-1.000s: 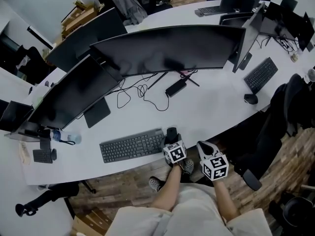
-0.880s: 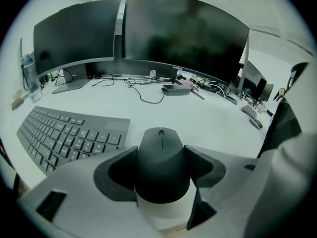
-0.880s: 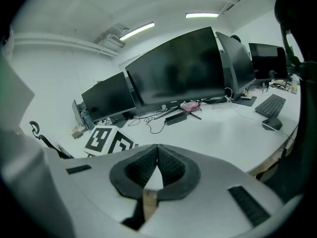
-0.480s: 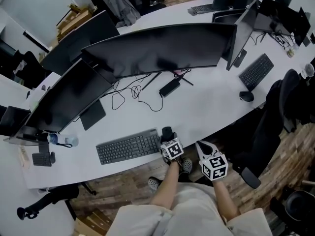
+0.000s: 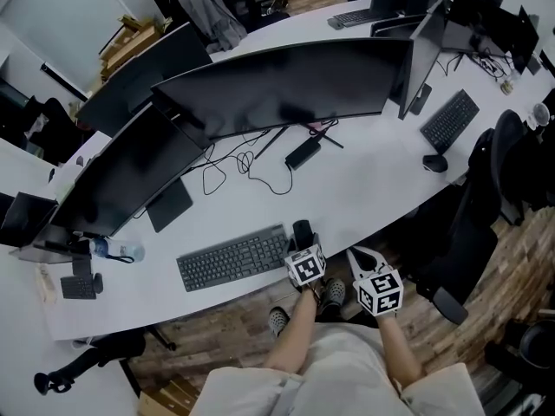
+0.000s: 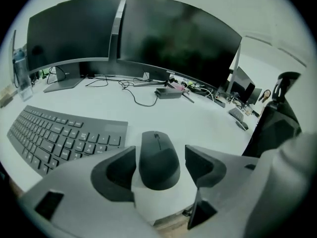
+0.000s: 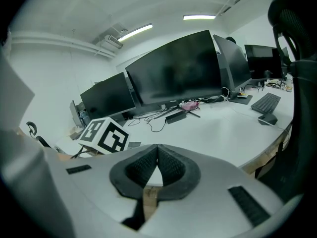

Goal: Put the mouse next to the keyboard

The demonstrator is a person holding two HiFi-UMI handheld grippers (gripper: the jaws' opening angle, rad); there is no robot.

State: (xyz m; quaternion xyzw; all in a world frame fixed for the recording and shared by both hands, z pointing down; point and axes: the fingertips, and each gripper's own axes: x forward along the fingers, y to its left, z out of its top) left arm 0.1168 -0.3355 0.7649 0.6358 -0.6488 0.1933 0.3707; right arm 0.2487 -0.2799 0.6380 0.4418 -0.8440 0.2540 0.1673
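Observation:
The black mouse (image 5: pixel 302 231) lies on the white desk (image 5: pixel 364 193) just off the right end of the dark keyboard (image 5: pixel 232 258). My left gripper (image 5: pixel 303 241) reaches over the desk's front edge, and its jaws stand on either side of the mouse. In the left gripper view the mouse (image 6: pixel 158 158) sits between the two pads with a thin gap on each side, so this gripper (image 6: pixel 160 163) is open; the keyboard (image 6: pixel 59 138) is to its left. My right gripper (image 5: pixel 358 256) hangs off the desk edge to the right, shut (image 7: pixel 157 158) and empty.
Curved monitors (image 5: pixel 286 85) and another screen (image 5: pixel 121 176) span the back of the desk, with cables and a power brick (image 5: pixel 305 155) below them. A second keyboard (image 5: pixel 448 120) and mouse (image 5: pixel 434 163) lie far right. A dark chair (image 5: pixel 486 206) stands on my right.

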